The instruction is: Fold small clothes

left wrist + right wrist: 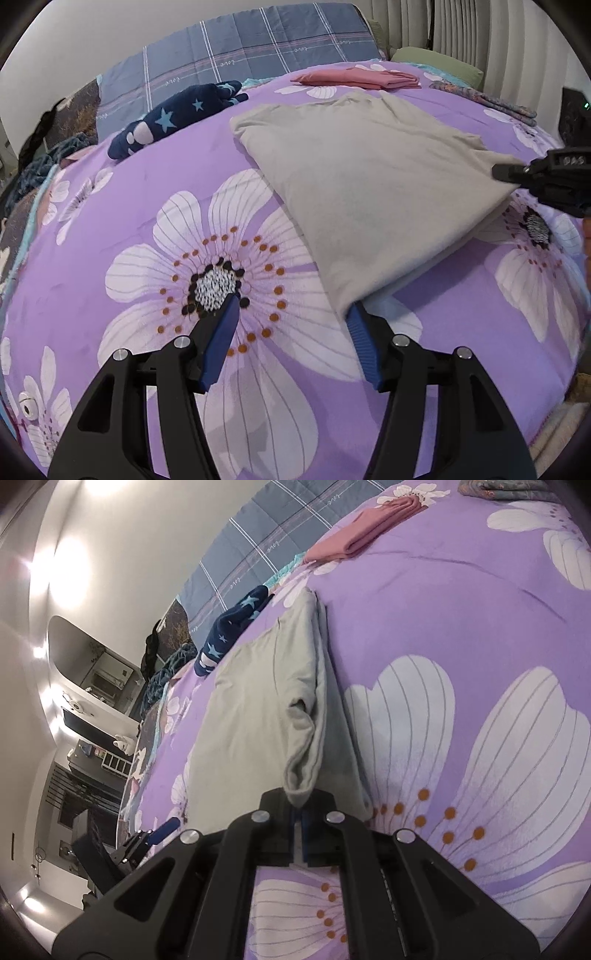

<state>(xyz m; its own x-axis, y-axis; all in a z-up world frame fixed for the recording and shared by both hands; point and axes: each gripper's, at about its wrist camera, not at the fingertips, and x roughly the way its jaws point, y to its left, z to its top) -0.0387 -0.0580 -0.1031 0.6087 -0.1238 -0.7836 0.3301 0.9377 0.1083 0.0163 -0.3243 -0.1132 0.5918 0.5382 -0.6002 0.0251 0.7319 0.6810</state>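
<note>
A grey garment lies folded on the purple flowered bedspread. My left gripper stands open just above the bedspread at the garment's near corner. That corner drapes over the tip of its right finger, and the left finger is over bare bedspread. At the right edge of the left wrist view, my right gripper holds the garment's other corner. In the right wrist view the right gripper is shut on a bunched fold of the grey garment, lifting it slightly.
A folded pink garment lies at the far side of the bed. A navy star-print garment sits far left beside a blue plaid quilt. A patterned folded cloth and a green pillow are at the far right.
</note>
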